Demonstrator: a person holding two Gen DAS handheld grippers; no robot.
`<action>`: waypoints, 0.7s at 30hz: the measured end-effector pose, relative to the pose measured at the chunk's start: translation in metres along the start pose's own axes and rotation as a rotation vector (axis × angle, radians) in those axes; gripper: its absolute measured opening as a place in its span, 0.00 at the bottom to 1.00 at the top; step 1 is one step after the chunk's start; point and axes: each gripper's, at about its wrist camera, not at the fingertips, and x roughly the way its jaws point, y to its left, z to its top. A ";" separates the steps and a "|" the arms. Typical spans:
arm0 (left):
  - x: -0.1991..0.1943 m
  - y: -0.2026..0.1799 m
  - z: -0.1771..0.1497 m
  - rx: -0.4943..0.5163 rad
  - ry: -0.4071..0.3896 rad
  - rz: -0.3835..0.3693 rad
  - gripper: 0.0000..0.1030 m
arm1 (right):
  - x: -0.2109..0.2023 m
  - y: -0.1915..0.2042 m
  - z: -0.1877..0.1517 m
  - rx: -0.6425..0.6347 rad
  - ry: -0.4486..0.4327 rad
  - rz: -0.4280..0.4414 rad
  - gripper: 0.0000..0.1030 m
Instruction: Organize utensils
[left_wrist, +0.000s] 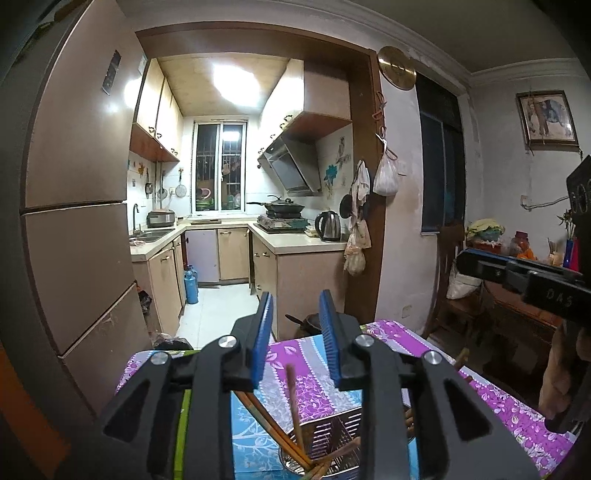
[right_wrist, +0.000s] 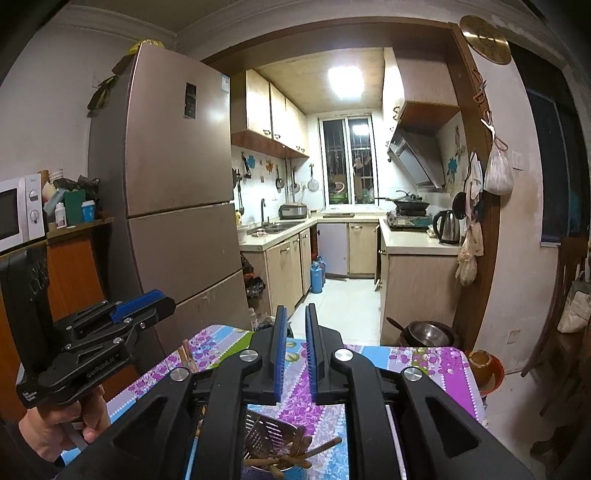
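Hovering above the table, both grippers held level, pointing toward the kitchen doorway.

Left gripper (left_wrist: 297, 334): jaws parted wide, blue pads (left_wrist: 263, 341) well apart, nothing between them. Below and just behind the fingertips stands a perforated metal utensil holder (left_wrist: 334, 439) on the floral tablecloth (left_wrist: 310, 354). Wooden chopsticks (left_wrist: 293, 402) stick up out of it, tilted, one reaching up toward the gap between the jaws but not touching either pad. More brown sticks lean out of the holder on its left side.

Right gripper (right_wrist: 295, 354): jaws closer together than the left pair, a narrow gap left, holding nothing. Beneath its fingers sits the same holder (right_wrist: 273, 463), with a slotted metal spatula (right_wrist: 269, 435) standing in it, tilted, and several wooden chopsticks (right_wrist: 317, 448) lying across the rim.

From the right wrist view, the left gripper (right_wrist: 147, 301) appears off to the left, raised above the table edge, a hand (right_wrist: 55, 424) wrapped around its handle. From the left wrist view, the right gripper body (left_wrist: 524, 277) shows far right; its fingertips cannot be made out there.

Ahead of both jaws: fridge (right_wrist: 177, 192) left of the doorway, kettle (right_wrist: 448, 225) on the counter, metal bowl (right_wrist: 428, 334) just past the table's far edge.
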 end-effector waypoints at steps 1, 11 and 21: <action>-0.002 0.001 0.001 -0.002 -0.005 0.004 0.28 | -0.003 0.001 0.001 -0.002 -0.007 -0.001 0.15; -0.051 -0.003 -0.002 0.008 -0.059 0.067 0.49 | -0.059 0.015 0.007 -0.019 -0.114 0.004 0.45; -0.157 -0.002 -0.064 -0.034 -0.102 0.157 0.94 | -0.182 0.037 -0.066 -0.017 -0.240 -0.031 0.95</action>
